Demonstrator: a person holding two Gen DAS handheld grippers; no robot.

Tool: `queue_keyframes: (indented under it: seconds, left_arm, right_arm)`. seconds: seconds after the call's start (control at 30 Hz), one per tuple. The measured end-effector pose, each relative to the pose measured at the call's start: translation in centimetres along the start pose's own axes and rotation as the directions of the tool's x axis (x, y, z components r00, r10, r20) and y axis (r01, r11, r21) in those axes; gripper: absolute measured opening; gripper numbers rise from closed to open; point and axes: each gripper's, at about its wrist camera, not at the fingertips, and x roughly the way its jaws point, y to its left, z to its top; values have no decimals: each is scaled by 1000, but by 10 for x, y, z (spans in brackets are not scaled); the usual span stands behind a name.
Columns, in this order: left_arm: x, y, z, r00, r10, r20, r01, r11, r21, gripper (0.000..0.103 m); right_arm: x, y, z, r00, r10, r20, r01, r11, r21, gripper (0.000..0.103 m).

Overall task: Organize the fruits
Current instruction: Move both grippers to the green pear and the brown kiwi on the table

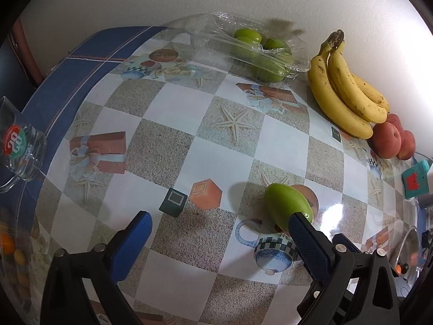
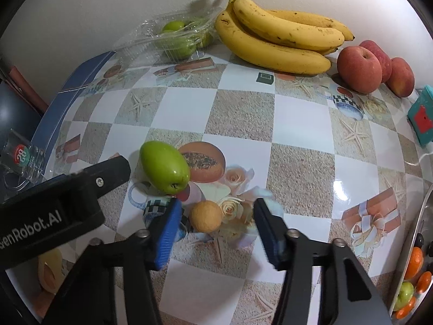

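Note:
A small round orange fruit (image 2: 205,216) lies on the patterned tablecloth between the fingers of my right gripper (image 2: 215,205). Gaps show on both sides of it, so the pads do not press on it and the gripper is open. A green fruit (image 2: 165,167) lies just up and left of it. In the left wrist view the green fruit (image 1: 286,205) sits at the tip of the right finger, outside the jaws. My left gripper (image 1: 220,216) stands wide open with only tablecloth between its fingers. Its black body (image 2: 67,189) shows beside the green fruit.
A bunch of bananas (image 2: 278,35) and three red fruits (image 2: 360,67) lie along the back wall. An open clear plastic box (image 1: 243,48) holds several green fruits. A glass mug (image 1: 21,151) stands at the left edge, a teal box (image 2: 422,116) at the right, and a bowl (image 2: 422,211) of fruit at the far right.

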Motion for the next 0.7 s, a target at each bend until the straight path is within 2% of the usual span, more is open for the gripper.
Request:
queue_keyframes:
  seconds: [0.13,0.43,0.7]
  left_arm:
    - [0,0,0,1000,1,1,-1,1000,1,102]
    - [-1,2,0,1000,0,4,0,1000,-6,102]
    - [-1,0,-1,1000,-15,9,15,1000,-17,102]
  right_arm:
    - [3,2,0,1000,17,-8,-17,1000,4,42]
    - [3,2,-2,999,35,-17,-35,999,10,27]
    - [-6,-8,-1,999,52,-2,-51,998,44,27]
